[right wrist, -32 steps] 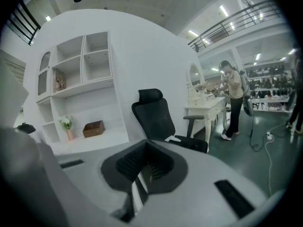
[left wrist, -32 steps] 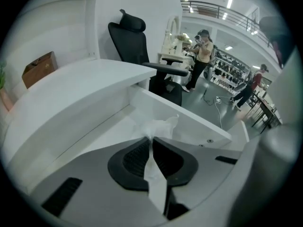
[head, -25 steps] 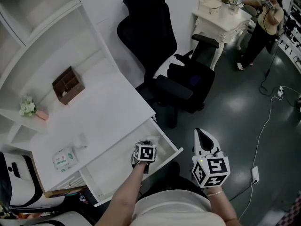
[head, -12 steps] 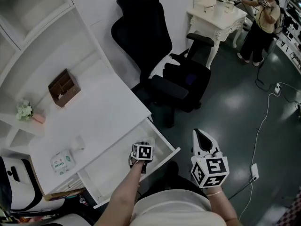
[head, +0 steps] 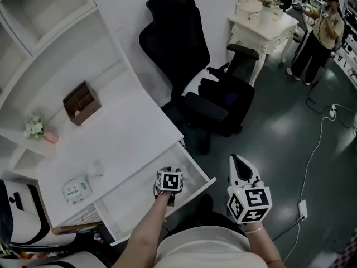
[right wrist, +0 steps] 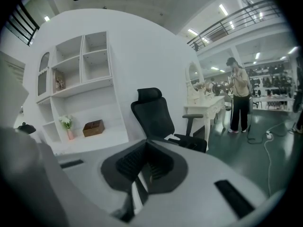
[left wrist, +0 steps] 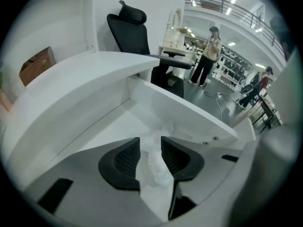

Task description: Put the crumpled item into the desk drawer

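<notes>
The crumpled item (left wrist: 154,170) is a wad of white tissue, and its top (head: 177,171) peeks out beyond the marker cube in the head view. It lies between the pads of my left gripper (left wrist: 150,144), whose jaws have just been opening and stand apart around it. That gripper (head: 174,174) points steeply down into the open white desk drawer (head: 202,172), close to its front wall (left wrist: 182,111). My right gripper (head: 239,159) hangs over the dark floor to the right of the drawer. In its own view the right gripper (right wrist: 146,150) is shut with nothing in it.
A black office chair (head: 192,71) stands just beyond the drawer. On the white desk (head: 128,133) are a brown wooden box (head: 81,101), a tissue pack (head: 75,189) and a small flower vase (head: 33,127). A white dressing table (head: 261,20) and a person (head: 321,35) are far right.
The left gripper stays over the drawer's right end with the tissue at its tip. The right gripper has not moved. The head view swung slightly and came back.
</notes>
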A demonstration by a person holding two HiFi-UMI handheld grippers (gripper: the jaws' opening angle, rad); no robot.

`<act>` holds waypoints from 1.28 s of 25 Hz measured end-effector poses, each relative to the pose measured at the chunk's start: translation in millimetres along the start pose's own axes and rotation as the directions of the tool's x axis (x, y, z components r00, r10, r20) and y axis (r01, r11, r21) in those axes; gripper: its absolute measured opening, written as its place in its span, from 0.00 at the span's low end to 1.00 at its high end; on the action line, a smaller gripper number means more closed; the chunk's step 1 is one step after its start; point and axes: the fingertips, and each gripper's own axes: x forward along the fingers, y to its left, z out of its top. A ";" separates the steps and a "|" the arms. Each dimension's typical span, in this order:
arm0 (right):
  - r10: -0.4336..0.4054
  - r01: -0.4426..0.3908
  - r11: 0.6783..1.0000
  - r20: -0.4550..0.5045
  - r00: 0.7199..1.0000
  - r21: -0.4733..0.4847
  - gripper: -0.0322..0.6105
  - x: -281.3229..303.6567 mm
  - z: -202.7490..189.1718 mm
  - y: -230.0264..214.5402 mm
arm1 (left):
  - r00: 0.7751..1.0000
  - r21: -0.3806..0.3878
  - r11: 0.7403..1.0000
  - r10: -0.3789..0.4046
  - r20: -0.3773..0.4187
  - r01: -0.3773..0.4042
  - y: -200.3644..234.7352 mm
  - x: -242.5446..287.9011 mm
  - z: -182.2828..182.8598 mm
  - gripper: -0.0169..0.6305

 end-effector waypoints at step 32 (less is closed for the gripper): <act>0.063 -0.063 0.998 0.012 0.998 -0.015 0.05 5.1 3.7 36.4 | 0.813 -0.041 0.998 -0.013 0.582 0.045 -1.1 -195.5 126.0 0.09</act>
